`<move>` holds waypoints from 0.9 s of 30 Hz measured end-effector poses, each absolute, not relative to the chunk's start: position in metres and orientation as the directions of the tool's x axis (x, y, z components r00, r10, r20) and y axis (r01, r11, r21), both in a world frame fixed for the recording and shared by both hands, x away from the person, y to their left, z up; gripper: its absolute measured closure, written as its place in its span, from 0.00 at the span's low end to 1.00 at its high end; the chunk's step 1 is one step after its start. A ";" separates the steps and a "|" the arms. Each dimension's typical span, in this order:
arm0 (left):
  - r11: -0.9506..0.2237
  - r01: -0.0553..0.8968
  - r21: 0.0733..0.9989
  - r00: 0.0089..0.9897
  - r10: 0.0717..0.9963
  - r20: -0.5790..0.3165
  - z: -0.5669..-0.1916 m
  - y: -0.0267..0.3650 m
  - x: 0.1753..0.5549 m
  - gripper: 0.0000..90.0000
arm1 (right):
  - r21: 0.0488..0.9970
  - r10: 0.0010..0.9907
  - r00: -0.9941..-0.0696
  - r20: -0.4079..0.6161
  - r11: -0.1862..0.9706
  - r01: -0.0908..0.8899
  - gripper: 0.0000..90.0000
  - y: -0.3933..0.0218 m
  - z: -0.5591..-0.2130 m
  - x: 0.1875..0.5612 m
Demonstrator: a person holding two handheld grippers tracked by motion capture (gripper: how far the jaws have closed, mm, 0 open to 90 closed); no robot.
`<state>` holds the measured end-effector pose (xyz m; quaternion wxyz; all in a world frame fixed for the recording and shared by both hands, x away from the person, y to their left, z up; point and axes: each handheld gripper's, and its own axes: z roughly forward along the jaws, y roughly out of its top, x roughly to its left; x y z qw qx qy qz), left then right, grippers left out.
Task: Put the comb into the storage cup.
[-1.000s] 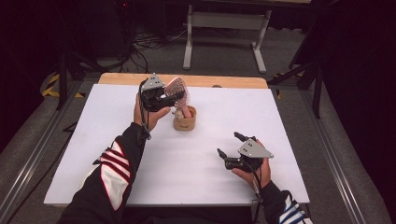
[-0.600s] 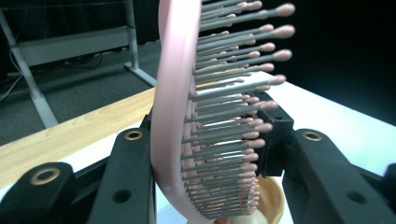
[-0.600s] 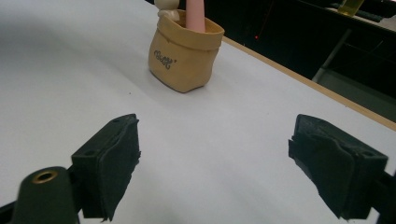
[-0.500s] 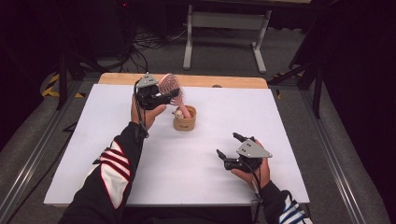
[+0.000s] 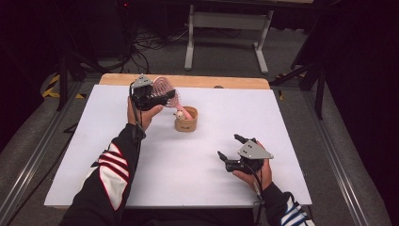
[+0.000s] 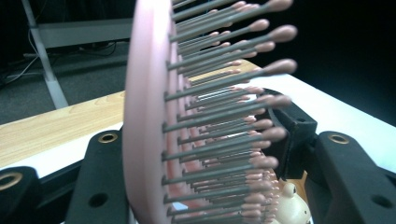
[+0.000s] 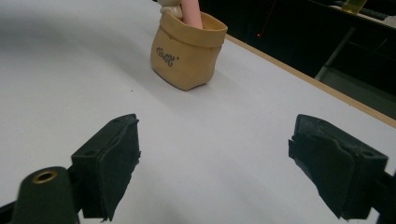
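Hairbrush (image 6: 154, 116) head cut off by the top edge; handle end hidden inside pot (image 5: 186, 123)

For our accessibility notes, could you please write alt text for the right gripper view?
The right gripper hangs open above a white table, nothing between its black jaws. Beyond them stands a tan sack-shaped holder with a pink handle in it.
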<state>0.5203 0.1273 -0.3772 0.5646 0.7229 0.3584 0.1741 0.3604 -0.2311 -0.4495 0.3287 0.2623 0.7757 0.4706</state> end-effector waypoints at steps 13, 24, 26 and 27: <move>-0.106 0.304 0.947 0.677 0.723 -0.136 -0.374 0.127 0.518 0.39 | 0.903 0.717 -0.645 -0.264 0.419 0.096 0.18 -0.231 -0.449 0.360; -0.100 0.282 0.954 0.664 0.738 -0.119 -0.368 0.131 0.515 0.29 | 0.904 0.717 -0.645 -0.264 0.418 0.095 0.18 -0.231 -0.449 0.360; -0.104 0.273 0.956 0.667 0.736 -0.110 -0.367 0.132 0.514 0.28 | 0.904 0.717 -0.646 -0.263 0.417 0.095 0.18 -0.231 -0.449 0.360; -0.104 0.273 0.956 0.667 0.736 -0.110 -0.367 0.132 0.514 0.28 | 0.904 0.717 -0.646 -0.264 0.418 0.094 0.18 -0.231 -0.449 0.360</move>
